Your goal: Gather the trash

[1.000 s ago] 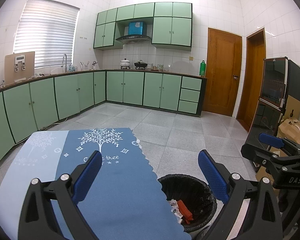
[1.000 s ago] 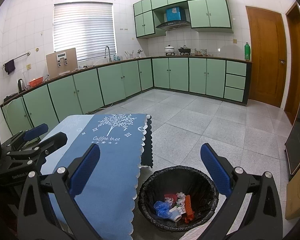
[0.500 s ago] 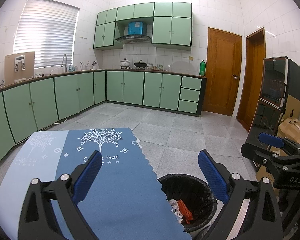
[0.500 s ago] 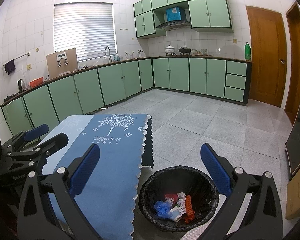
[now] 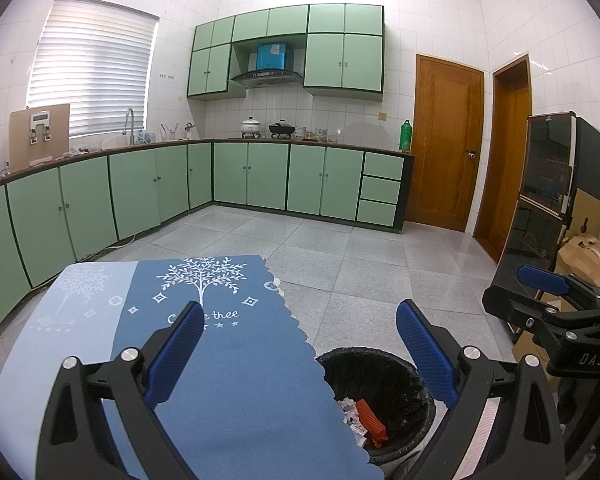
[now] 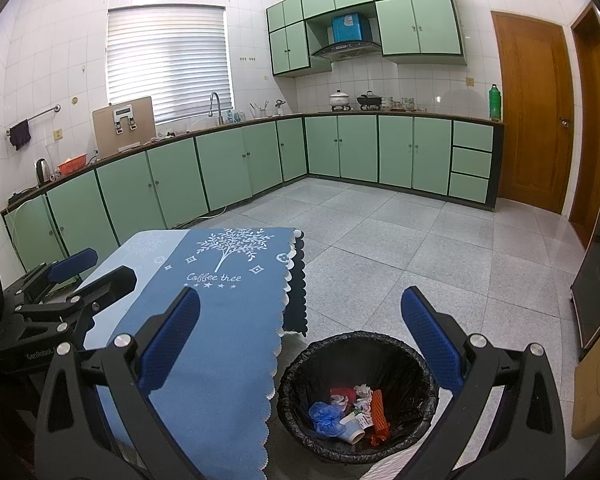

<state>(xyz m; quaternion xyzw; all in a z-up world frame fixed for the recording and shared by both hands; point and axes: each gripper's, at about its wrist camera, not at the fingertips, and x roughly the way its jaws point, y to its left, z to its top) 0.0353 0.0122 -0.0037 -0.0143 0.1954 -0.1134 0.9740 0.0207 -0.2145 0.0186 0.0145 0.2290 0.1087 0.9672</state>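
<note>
Both grippers' fingers [image 6: 432, 332] spread empty above the binned trash [image 6: 352, 412].

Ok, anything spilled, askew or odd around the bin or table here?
Nothing stands out. The trash sits inside the lined bin, the tablecloth lies flat, and the left gripper and right gripper are open and hold nothing.

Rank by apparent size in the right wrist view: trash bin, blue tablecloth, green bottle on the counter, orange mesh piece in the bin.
1. blue tablecloth
2. trash bin
3. orange mesh piece and green bottle: similar on screen; the bottle stands much farther away, so I won't rank them.
</note>
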